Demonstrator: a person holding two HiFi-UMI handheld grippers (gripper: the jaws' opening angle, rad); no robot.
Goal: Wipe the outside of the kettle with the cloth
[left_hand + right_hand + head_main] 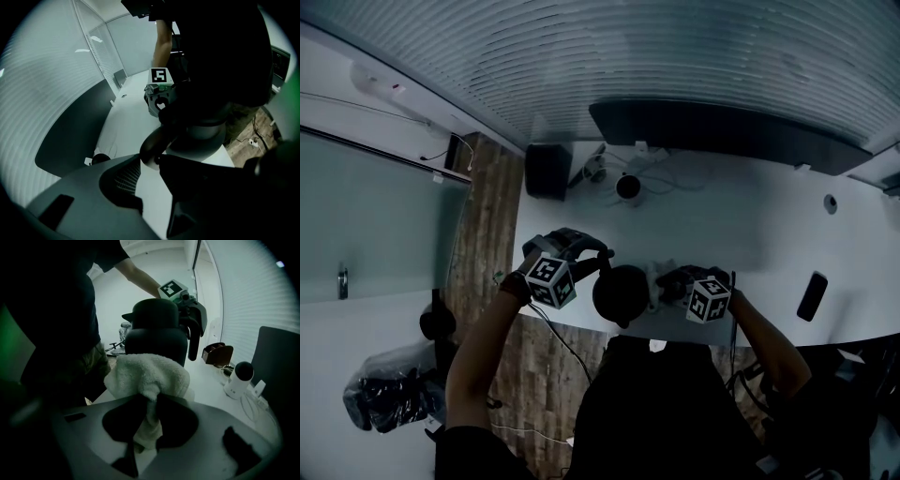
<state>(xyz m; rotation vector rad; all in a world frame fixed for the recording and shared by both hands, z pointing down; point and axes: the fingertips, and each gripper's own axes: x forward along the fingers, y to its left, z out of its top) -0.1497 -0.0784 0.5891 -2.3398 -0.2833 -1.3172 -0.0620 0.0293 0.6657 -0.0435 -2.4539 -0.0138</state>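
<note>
White terry cloth (147, 373), one piece, is bunched in the right gripper (150, 397). Its jaws are closed tight on a hanging fold, and the bulk of the cloth bulges out past the tips against the side of the kettle (157, 333). The cloth covers the kettle's lower part in that view, so I cannot tell whether its base rests on the desk (750, 225).

One kettle, dark, stands at the desk's near edge between the two grippers. The left gripper (151, 161) has its jaws nearly together, pinching the curved handle (152, 140) at their tips. In its own view the kettle's upper body merges with the person's dark clothing, and only a grey band low on it reads clearly.

From the head view the scene is dim. The cloth is hardly visible there, and the jaws of both grippers are lost against the kettle. Two marker cubes show plainly.

Further back on the desk are one white camera (239, 378), one brown box (218, 354) and one dark monitor (722, 131). One black phone (812, 295) lies to the right.
</note>
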